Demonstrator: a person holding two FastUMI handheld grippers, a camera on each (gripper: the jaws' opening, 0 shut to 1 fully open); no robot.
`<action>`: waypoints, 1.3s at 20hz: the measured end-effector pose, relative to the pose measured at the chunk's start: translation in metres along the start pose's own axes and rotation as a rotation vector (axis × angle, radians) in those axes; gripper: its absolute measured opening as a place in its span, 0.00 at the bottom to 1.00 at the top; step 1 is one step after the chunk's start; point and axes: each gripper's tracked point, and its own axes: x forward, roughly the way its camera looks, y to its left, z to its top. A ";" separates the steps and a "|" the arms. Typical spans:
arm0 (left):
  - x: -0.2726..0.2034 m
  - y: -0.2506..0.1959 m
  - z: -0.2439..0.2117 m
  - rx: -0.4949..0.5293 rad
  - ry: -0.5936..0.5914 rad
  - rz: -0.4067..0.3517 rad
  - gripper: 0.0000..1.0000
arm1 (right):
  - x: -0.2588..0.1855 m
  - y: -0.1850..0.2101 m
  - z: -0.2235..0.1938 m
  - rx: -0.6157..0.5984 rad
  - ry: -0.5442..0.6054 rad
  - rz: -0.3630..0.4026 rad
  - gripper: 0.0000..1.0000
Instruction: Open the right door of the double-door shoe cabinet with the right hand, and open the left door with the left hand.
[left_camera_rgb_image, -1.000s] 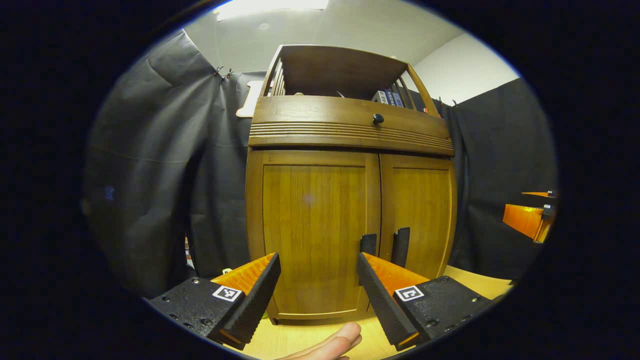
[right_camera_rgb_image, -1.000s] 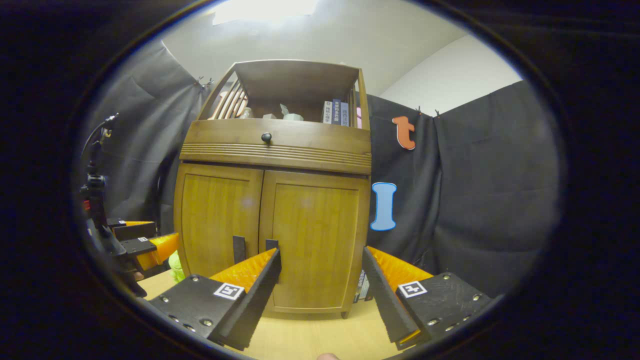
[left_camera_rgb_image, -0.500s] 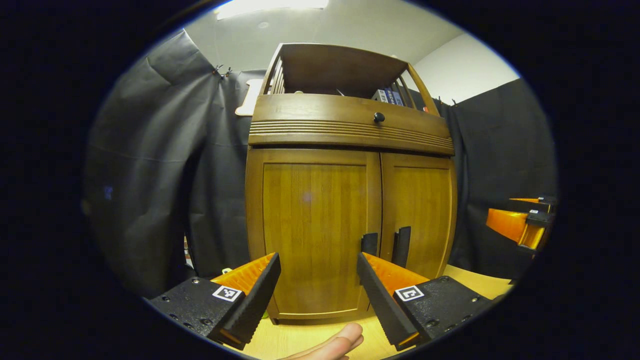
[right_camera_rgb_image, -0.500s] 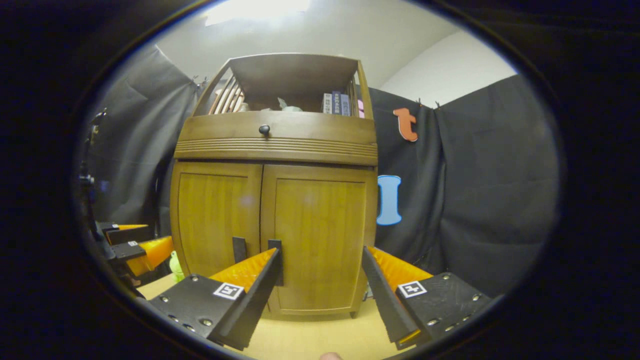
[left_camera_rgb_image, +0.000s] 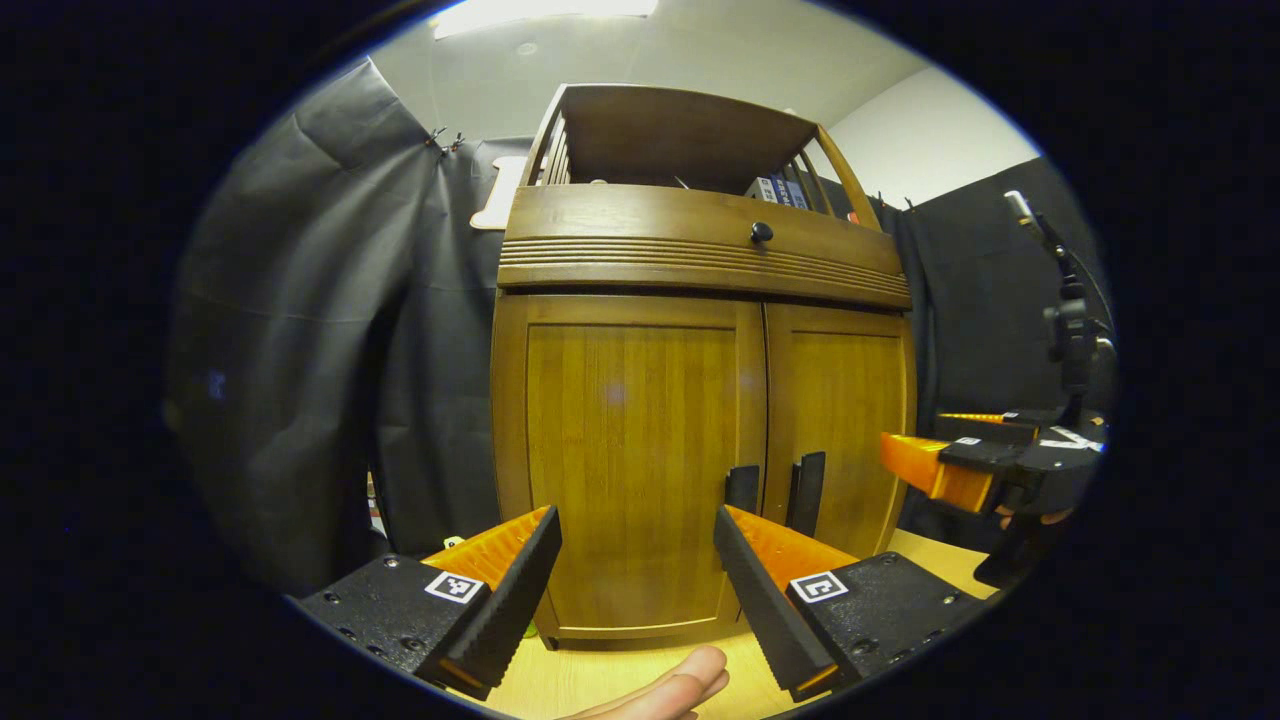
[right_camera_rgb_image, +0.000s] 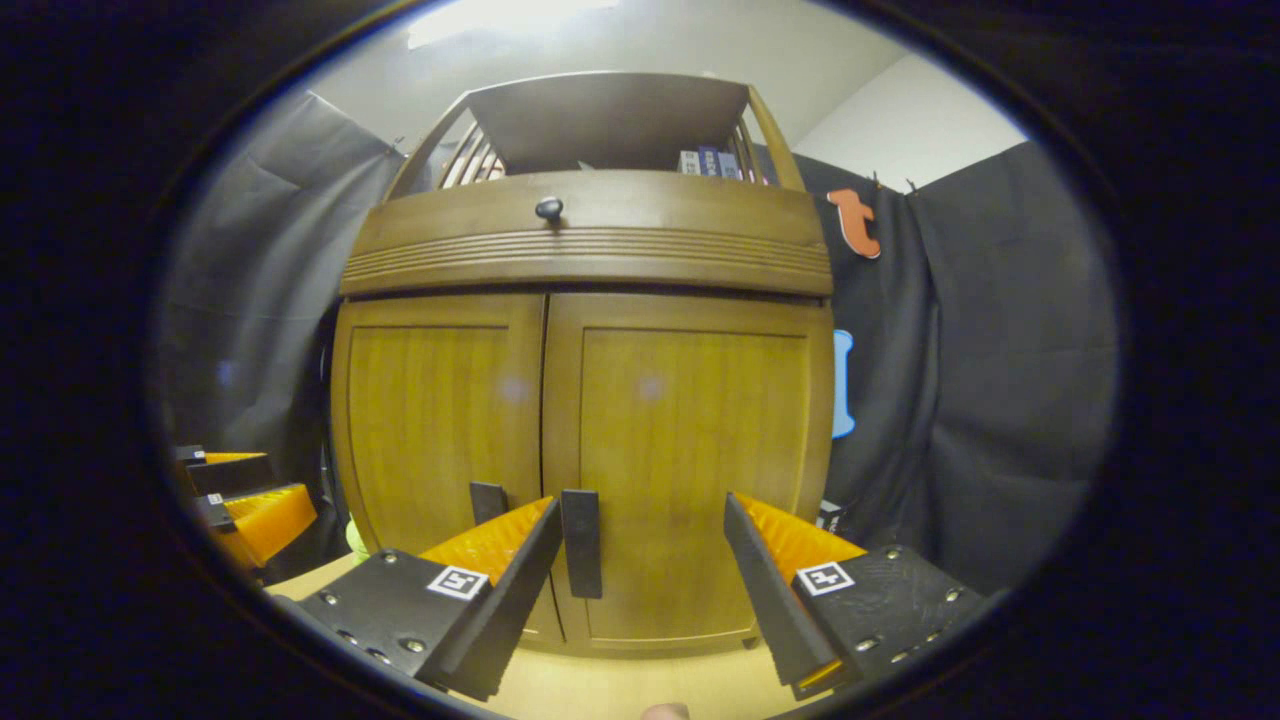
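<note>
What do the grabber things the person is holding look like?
Each gripper has two long wedge-shaped fingers with ridged inner faces. They sit on dark speckled blocks with screws, and each block wears a little square black-and-white marker. That goes for the left gripper and the right gripper.

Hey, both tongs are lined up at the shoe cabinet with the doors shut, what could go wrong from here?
1. The right door handle and left door handle stand close together at the centre seam, so the open right tongs might catch the wrong one, or both.
2. The left tongs, also open, sit to the left of the left handle, so a straight push would likely hit the left door panel.
3. Both tongs work near the same seam and may collide.
</note>
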 end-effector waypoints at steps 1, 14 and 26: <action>0.002 0.000 -0.002 0.001 0.007 0.000 0.93 | 0.010 0.004 -0.010 0.004 0.024 0.010 0.97; 0.014 -0.003 -0.006 -0.005 0.035 0.003 0.96 | 0.101 0.034 -0.043 0.003 0.093 0.068 0.82; 0.018 -0.001 -0.010 0.014 0.051 0.018 0.96 | 0.064 0.035 -0.046 0.050 0.108 0.212 0.27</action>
